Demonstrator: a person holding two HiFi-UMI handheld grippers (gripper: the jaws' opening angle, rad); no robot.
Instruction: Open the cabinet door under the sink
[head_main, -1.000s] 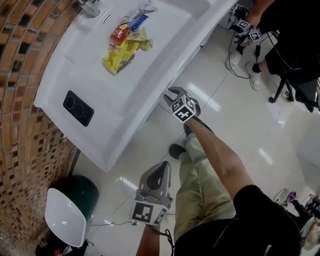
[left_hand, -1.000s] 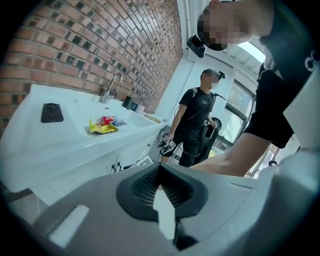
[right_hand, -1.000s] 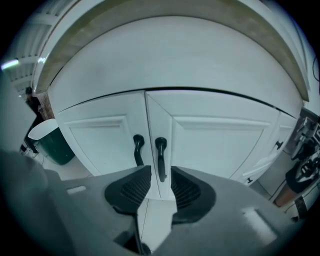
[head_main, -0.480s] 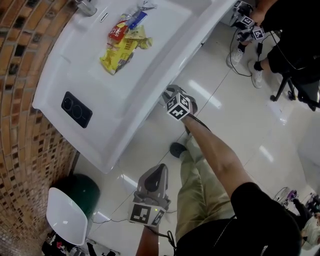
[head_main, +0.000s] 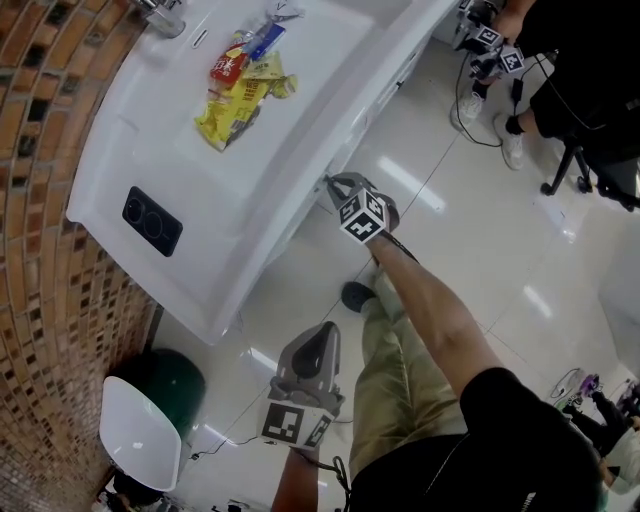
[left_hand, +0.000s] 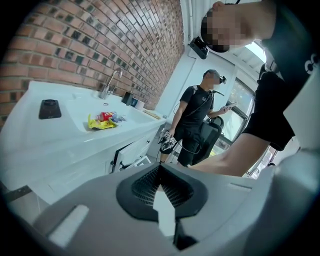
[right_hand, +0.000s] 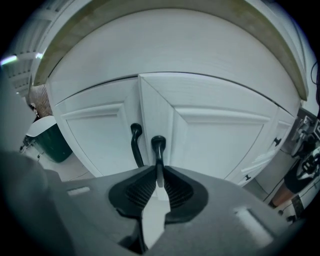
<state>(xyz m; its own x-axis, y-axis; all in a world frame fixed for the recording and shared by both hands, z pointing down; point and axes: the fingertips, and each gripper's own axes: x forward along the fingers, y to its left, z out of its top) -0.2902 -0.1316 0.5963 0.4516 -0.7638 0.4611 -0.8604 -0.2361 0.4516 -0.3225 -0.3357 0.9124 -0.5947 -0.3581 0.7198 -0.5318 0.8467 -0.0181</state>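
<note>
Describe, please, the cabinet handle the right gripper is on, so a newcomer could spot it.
Below the white sink counter, two cabinet doors meet at a seam, a black upright handle on each side. It is the right handle in the right gripper view: unlike the left handle, it runs between the jaws of the right gripper, which have just been closing on it.

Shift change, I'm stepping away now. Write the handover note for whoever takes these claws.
Right claw: has just been closing and pinches the black bar handle of the right-hand white cabinet door under the white sink.
Left claw: shut, empty, held away from the cabinet.
Done: handle gripped.
Left: pull the door open; both doors sit closed.
</note>
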